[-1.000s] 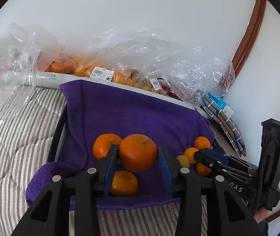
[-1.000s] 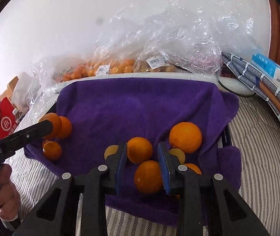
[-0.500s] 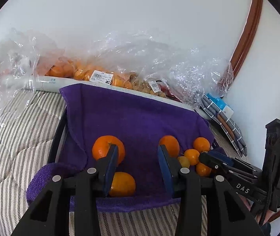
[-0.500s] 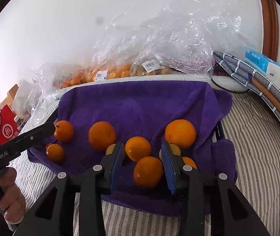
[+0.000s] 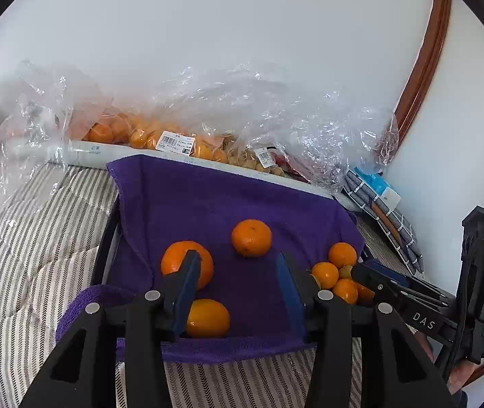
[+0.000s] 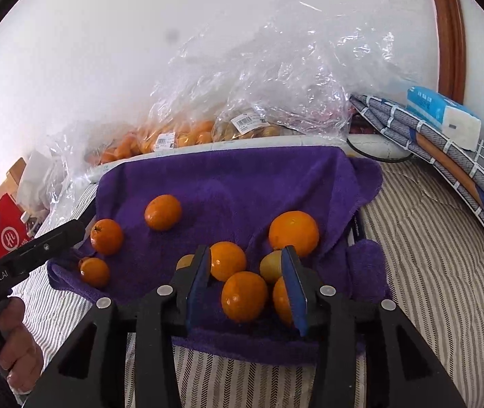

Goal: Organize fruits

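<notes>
A purple towel (image 5: 208,200) lines a tray on the striped bed and also shows in the right wrist view (image 6: 242,183). Several oranges lie on it. My left gripper (image 5: 237,268) is open and empty; a loose orange (image 5: 251,238) lies just beyond it, with two oranges (image 5: 177,258) at its left finger. My right gripper (image 6: 245,272) is open and empty over a cluster of oranges (image 6: 243,295) and small yellowish fruits (image 6: 271,265) at the towel's near right. The loose orange shows in the right wrist view (image 6: 162,212) at the left.
Clear plastic bags of oranges (image 5: 147,136) and other fruit (image 6: 252,129) lie behind the towel along the wall. Folded grey cloths (image 6: 446,156) with a blue tissue pack (image 6: 442,115) sit at the right. A red box (image 6: 7,234) stands at the left.
My left gripper opened and let go of the large orange, which rolled away onto the towel. Both grippers pulled back a little.
</notes>
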{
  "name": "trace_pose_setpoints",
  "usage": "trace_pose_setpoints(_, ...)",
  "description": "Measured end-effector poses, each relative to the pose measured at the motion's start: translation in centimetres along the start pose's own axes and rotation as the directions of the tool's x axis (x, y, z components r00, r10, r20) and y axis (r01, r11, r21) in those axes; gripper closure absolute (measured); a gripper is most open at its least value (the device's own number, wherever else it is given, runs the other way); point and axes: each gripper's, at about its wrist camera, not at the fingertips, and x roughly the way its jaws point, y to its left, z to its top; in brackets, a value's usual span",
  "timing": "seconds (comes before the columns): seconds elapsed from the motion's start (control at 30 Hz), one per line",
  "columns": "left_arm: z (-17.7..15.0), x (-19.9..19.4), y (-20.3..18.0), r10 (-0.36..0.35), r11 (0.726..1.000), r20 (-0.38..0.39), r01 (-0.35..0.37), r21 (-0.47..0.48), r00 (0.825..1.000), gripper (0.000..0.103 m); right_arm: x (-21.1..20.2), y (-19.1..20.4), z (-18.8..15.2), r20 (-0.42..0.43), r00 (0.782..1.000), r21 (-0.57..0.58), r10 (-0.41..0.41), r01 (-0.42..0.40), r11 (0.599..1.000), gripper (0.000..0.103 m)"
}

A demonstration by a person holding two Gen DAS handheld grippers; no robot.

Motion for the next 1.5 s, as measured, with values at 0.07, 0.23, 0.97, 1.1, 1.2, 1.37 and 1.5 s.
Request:
trace_pose_setpoints(0.07, 0.2, -0.3, 0.0, 0.002, 1.000, 0.000, -0.002, 0.003, 1.000, 0.058, -0.5, 0.1, 0.1, -0.006, 1.000, 0.015, -0.017, 0.017, 1.000, 0.052)
trace_pose_setpoints(0.23, 0.5, -2.1, -0.5, 0.045, 0.998, 0.011, -0.045, 0.031, 0.999, 0.058, -2.5, 0.7, 0.1, -0.010, 0.998, 0.041, -0.068, 0.068, 0.997, 0.048)
trace_pose_setpoints(0.97, -3.2, -18.6, -6.9, 0.155, 0.979, 0.074, -0.163, 0.119, 0.985, 0.013, -22.4, 5.4, -4.6, 0.116, 0.976, 0.008, -0.183, 0.184, 0.983, 0.000)
trace_pose_setpoints(1.1, -4.0, -19.9, -7.4, 0.183, 0.973, 0.088, -0.193, 0.127, 0.979, 0.012, -23.8, 5.7, -5.5, 0.117, 0.971, 0.005, -0.207, 0.207, 0.978, 0.000)
trace_pose_setpoints(1.2, -4.4, -20.5, -7.4, 0.181, 0.975, 0.077, -0.189, 0.119, 0.980, 0.012, -24.7, 5.7, -6.2, 0.123, 0.969, 0.008, -0.213, 0.214, 0.977, 0.000)
trace_pose_setpoints(1.37, -4.8, -21.2, -7.8, 0.184, 0.973, 0.083, -0.193, 0.126, 0.979, 0.012, -25.4, 5.8, -6.9, 0.123, 0.970, 0.016, -0.208, 0.208, 0.978, 0.000)
trace_pose_setpoints(1.5, -4.8, -21.3, -8.2, 0.191, 0.970, 0.090, -0.202, 0.132, 0.977, 0.012, -25.5, 5.6, -7.1, 0.116, 0.970, 0.021, -0.213, 0.212, 0.977, 0.000)
